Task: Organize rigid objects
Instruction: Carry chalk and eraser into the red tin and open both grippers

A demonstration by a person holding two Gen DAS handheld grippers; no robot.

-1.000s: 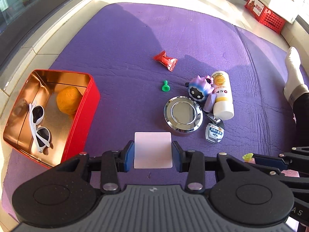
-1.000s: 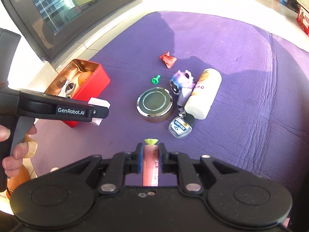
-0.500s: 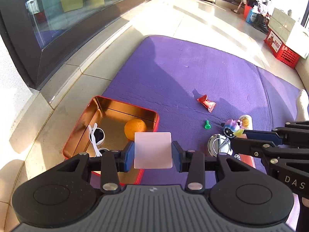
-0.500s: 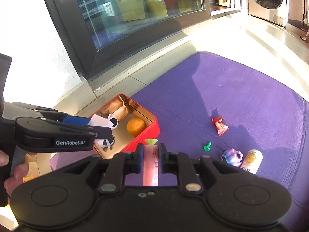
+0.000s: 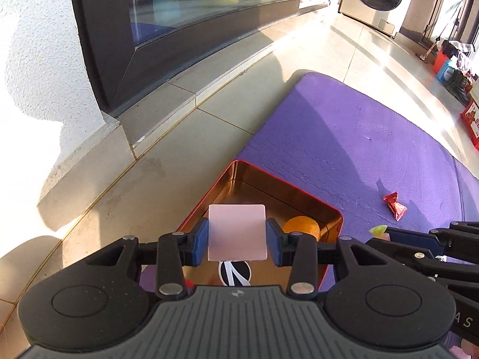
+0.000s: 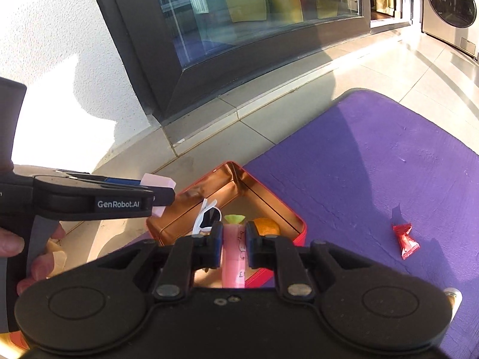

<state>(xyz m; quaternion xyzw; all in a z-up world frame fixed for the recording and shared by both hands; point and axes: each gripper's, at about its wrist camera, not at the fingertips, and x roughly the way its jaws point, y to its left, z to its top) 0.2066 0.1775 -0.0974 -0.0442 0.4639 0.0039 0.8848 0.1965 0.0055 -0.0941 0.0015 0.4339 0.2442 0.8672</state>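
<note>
- Left wrist view: the left gripper pinches a pale pink flat block between its blue pads, held above the open red tin.
- The tin sits on the corner of the purple mat; inside lie an orange ball and white sunglasses.
- A red wrapped candy lies on the mat, well apart from the tin.
- Right wrist view: the right gripper is clamped on a pink tube with a green tip, over the tin's near edge.
- A hand holds the left gripper's handle at the left.
</note>
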